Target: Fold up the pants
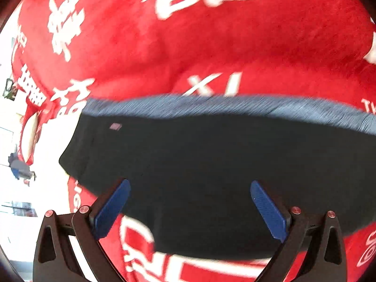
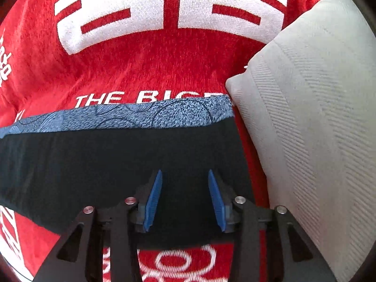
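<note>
The black pants (image 1: 199,159) lie flat on a red blanket, with a blue-grey patterned waistband (image 1: 211,105) along their far edge. My left gripper (image 1: 190,188) is open wide and empty, hovering over the near part of the pants. In the right wrist view the pants (image 2: 94,159) and waistband (image 2: 141,115) show again. My right gripper (image 2: 185,178) is open, its blue pads apart over the black fabric near the pants' right edge, holding nothing.
The red blanket (image 1: 211,47) with white lettering covers the whole surface and also shows in the right wrist view (image 2: 152,70). A grey ribbed cushion (image 2: 305,117) lies just right of the pants. The bed edge and a bright room (image 1: 14,188) are at the left.
</note>
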`<action>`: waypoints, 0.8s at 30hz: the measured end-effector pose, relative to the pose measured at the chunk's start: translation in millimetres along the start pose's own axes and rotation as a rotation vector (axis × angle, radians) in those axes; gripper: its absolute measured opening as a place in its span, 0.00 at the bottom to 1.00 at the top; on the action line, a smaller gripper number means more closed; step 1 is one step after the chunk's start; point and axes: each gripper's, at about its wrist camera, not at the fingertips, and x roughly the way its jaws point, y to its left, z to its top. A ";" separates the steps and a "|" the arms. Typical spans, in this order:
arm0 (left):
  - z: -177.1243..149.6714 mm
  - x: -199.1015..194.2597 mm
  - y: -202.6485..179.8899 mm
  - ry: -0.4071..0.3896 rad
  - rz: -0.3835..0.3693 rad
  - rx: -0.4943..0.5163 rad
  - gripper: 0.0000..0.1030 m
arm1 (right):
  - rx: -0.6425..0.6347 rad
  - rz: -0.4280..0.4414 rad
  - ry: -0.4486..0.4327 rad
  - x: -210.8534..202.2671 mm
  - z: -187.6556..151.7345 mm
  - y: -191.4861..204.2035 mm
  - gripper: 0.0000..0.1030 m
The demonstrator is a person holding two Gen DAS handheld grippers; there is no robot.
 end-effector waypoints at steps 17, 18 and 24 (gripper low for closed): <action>-28.5 64.6 109.2 0.023 -0.128 -0.019 1.00 | 0.183 0.693 0.217 -21.1 -78.5 231.5 0.68; -27.6 72.8 114.3 0.032 -0.137 -0.018 1.00 | 0.191 0.709 0.225 -19.0 -80.2 249.7 0.66; -31.0 105.5 129.4 0.068 -0.209 -0.029 1.00 | 0.241 0.787 0.298 7.7 -90.7 319.3 0.54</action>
